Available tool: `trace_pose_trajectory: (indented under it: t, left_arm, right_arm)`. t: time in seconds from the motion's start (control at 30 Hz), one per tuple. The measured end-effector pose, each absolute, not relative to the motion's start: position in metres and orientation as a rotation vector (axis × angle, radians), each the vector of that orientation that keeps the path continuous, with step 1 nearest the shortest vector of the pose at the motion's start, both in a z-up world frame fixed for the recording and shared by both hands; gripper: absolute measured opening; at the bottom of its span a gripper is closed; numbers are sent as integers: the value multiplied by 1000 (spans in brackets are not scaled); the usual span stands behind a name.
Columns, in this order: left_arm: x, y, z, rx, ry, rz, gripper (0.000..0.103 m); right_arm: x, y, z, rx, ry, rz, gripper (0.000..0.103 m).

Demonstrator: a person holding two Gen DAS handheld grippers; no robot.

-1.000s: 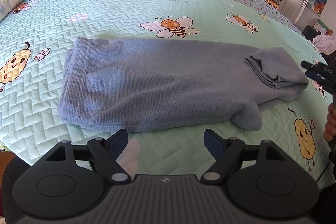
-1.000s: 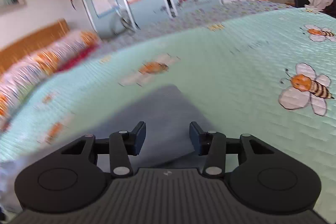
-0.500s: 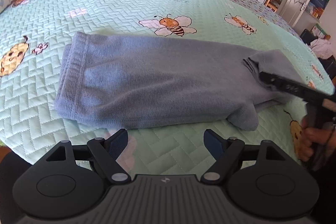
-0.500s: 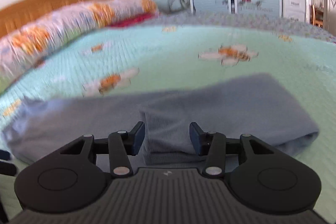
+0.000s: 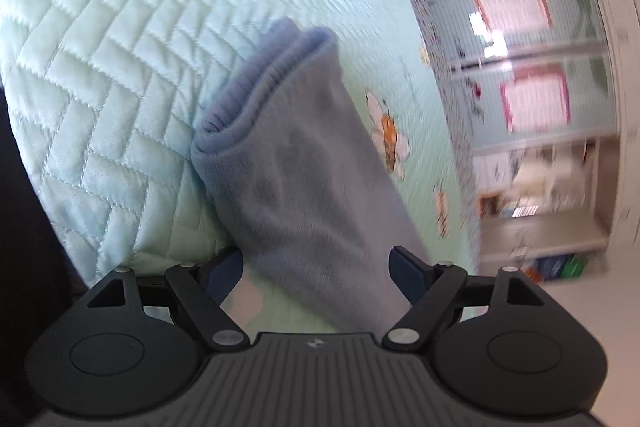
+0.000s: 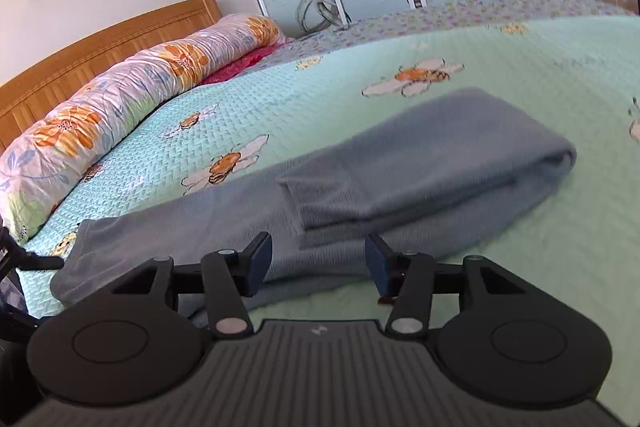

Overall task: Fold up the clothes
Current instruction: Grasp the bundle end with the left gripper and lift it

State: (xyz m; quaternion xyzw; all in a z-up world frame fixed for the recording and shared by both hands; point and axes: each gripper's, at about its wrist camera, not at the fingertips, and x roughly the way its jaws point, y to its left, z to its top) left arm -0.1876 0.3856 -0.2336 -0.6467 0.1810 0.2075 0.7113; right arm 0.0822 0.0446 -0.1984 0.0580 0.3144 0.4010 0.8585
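Left wrist view: my left gripper [image 5: 316,269] is spread and opening wider around the blue-grey garment [image 5: 304,163], mid-frame on the bed [image 5: 100,47], pads clear.

Right wrist view: right gripper [image 6: 318,259] opening, empty, at the garment's folded-over end [image 6: 420,167]. I'd say half done, one fold left.

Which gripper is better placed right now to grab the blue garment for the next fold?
Probably the left gripper: the blue garment already runs between its opening jaws, untouched. The right gripper, also opening, holds nothing and sits just short of the garment's edge.
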Motion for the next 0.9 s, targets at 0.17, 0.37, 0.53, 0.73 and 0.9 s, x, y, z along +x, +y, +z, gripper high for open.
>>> trace_pose_trajectory:
  t: [0.17,0.37,0.53,0.73,0.9]
  left_arm:
    - [-178,381,-224,-1395,348,512,94]
    - [-154,375,-200,-1196,413,567,34]
    - [-124,367,-157,-1021,365,558,17]
    - [-56,324,-97,-752,355,475,17]
    - [14,260,-74,-532,383,351,17]
  right_arm:
    - [78,46,-205,115,688,848,62]
    - [80,38,-213,138,720,834,66]
    - [84,31,-219,178,735,834,66]
    - [88,21,-216,230,721,830,67]
    - [100,-5,-209,312,679,811,68]
